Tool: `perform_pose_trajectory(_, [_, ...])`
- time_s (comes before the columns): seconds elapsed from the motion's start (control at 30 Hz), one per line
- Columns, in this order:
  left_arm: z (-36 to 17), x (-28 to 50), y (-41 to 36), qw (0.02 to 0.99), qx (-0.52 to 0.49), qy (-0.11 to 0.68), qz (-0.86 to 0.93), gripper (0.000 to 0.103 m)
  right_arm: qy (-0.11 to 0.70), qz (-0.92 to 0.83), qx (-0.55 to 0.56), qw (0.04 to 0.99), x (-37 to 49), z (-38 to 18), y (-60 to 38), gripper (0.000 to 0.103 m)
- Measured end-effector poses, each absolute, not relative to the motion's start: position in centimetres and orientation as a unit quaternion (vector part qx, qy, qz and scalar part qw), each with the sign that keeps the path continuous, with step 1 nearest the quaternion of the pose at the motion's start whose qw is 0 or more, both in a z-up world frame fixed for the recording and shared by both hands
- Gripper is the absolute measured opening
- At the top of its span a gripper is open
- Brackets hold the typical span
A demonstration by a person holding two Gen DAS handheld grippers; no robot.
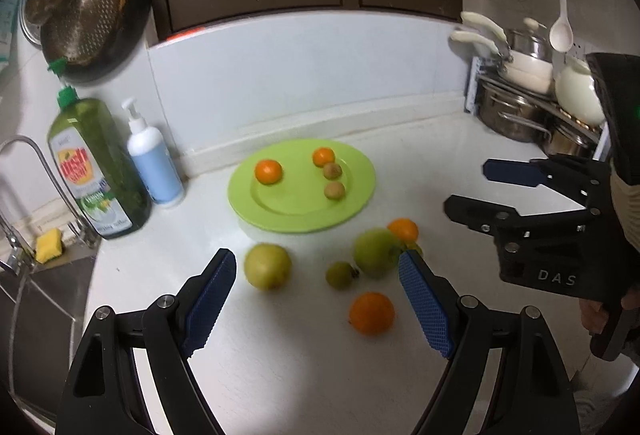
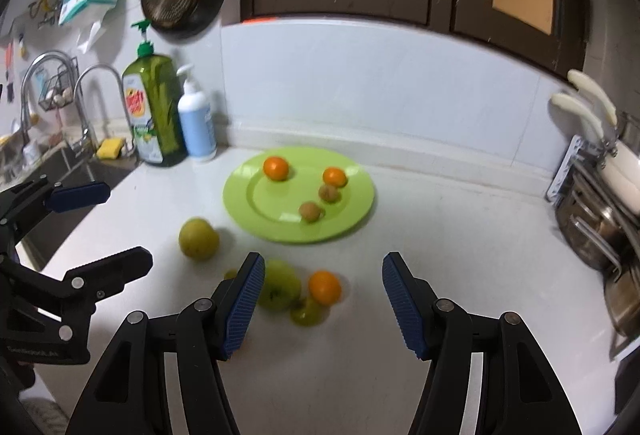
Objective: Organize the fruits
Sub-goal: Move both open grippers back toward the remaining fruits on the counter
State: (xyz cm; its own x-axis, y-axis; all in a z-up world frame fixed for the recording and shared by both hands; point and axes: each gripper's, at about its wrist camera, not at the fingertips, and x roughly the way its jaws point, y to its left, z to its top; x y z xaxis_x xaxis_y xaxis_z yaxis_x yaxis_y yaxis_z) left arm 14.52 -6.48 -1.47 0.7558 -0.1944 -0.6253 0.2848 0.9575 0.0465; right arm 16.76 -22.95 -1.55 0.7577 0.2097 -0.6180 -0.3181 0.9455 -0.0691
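Note:
A green plate on the white counter holds two small oranges and two small brown fruits. In front of it lie a yellow-green apple, a green apple, a small green fruit, and two oranges. My left gripper is open and empty above the loose fruit. My right gripper is open and empty, to the right of them.
A green dish-soap bottle and a white pump bottle stand at the back left beside the sink and tap. A rack of pots stands at the right. Pans hang on the wall.

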Motion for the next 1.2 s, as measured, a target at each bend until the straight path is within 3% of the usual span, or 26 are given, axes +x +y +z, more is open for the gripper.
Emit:
perform_pose_trajectory(0.4, [-5.5, 14.0, -8.9, 0.919, 0.122, 0.343, -0.15, 0.083, 0.357, 0.155, -0.109, 0.915, 17.2, -6.3, -22.9, 0.062])
perform_pose_trajectory(0.77, [-8.8, 15.4, -10.9, 0.895, 0.136, 0.39, -0.169, 0.066, 0.393, 0.174, -0.114, 0.896, 18.6, -9.3, -23.0, 0.061])
perform_pose_trajectory(1.2, [-10.1, 16.3, -11.4, 0.883, 0.14, 0.412, -0.175, 0.055, 0.409, 0.193, -0.123, 0.883, 20.0, -10.8, -22.1, 0.046])
